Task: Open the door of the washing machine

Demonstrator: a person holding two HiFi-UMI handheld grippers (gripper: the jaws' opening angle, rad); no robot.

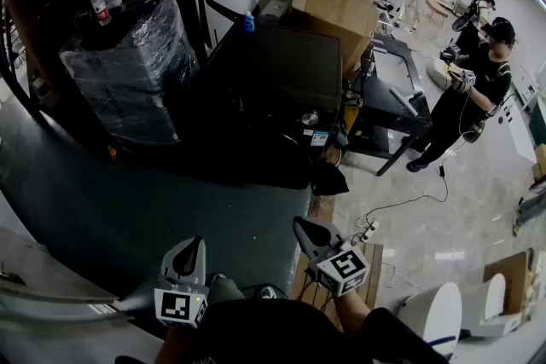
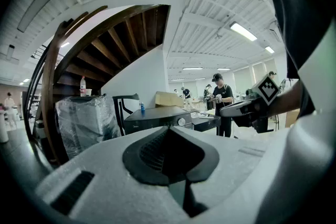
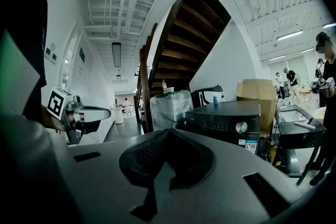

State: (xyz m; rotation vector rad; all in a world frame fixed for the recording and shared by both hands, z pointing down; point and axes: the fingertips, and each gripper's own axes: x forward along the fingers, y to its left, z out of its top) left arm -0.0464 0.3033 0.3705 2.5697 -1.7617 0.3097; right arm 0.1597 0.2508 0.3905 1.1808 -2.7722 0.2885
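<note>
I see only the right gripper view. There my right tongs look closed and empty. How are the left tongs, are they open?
Observer: No. The left gripper view shows the left tongs closed, with nothing between them.
Operator: Is anything lying on the floor on my way to the washing machine?
Observer: Off to the side, yes. The head view shows a white power strip with its cable on the floor, to the right of the right tongs in that picture.
</note>
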